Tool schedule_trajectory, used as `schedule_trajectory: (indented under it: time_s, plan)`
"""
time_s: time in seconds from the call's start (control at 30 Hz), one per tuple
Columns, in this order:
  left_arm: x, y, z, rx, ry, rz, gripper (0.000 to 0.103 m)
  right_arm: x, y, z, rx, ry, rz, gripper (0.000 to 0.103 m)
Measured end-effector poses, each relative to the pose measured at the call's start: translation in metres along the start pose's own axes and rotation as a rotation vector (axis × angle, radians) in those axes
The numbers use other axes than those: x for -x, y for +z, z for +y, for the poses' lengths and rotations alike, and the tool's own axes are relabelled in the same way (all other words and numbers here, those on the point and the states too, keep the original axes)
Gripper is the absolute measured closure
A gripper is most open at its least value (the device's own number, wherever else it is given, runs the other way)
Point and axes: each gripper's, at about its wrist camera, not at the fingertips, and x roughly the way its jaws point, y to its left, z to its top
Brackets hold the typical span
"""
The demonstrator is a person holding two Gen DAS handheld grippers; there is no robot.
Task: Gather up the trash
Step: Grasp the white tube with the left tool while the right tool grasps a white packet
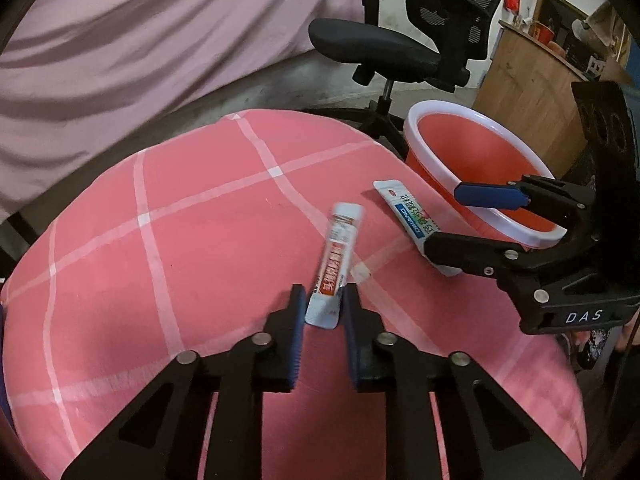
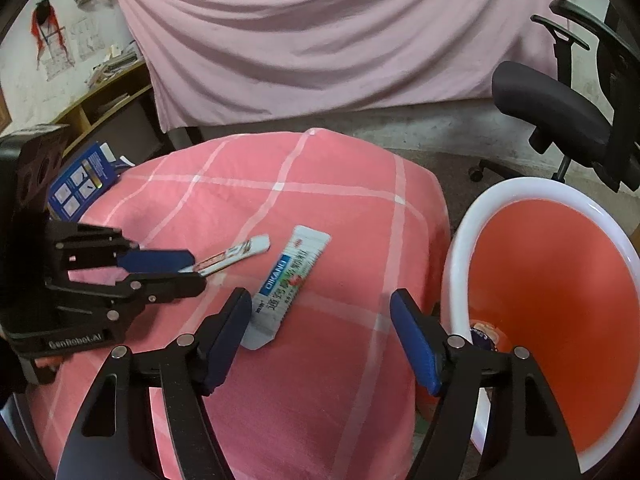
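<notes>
On the pink checked cushion point(image 2: 280, 184) two bits of trash lie near each other, with the orange bucket point(image 2: 560, 300) just beside its edge. Left gripper point(image 1: 323, 312) has its jaws clamped on the red-and-white sachet point(image 1: 336, 256). Right gripper point(image 2: 320, 332) stands with jaws apart, the blue-and-white sachet point(image 2: 288, 280) lying flat between them, pressed by neither pad.

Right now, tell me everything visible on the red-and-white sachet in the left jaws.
The red-and-white sachet is a narrow, flat, glossy packet: white ends, red printed band, slightly crumpled. The left gripper is shut on its lower end, so its far end tilts up off the pink checked cloth. It lies apart from the blue-and-white sachet; the right wrist view shows it edge-on.
</notes>
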Motion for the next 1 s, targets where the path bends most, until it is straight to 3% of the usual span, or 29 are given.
schedule_trajectory:
  time_s: [0.2,0.47,0.7,0.77,0.83,1.0]
  plan:
    - [0.007,-0.007,0.004,0.103,0.019,-0.021,0.090,-0.001,0.001,0.006,-0.010,0.019,-0.012,0.032]
    - [0.036,-0.027,0.032,0.345,0.047,-0.090,0.091,-0.009,0.003,0.015,0.003,0.019,0.001,0.047]
    - [0.043,-0.028,0.042,0.397,0.039,-0.106,0.091,-0.014,0.005,0.018,0.043,0.037,-0.010,0.056]
    - [0.045,-0.029,0.042,0.400,0.035,-0.107,0.091,-0.015,0.006,0.023,0.069,0.025,-0.018,0.064]
    - [0.045,-0.030,0.042,0.400,0.037,-0.106,0.091,-0.014,0.006,0.026,0.084,0.014,-0.026,0.079]
    - [0.044,-0.030,0.040,0.401,0.038,-0.106,0.091,-0.015,0.006,0.031,0.113,0.004,-0.030,0.090]
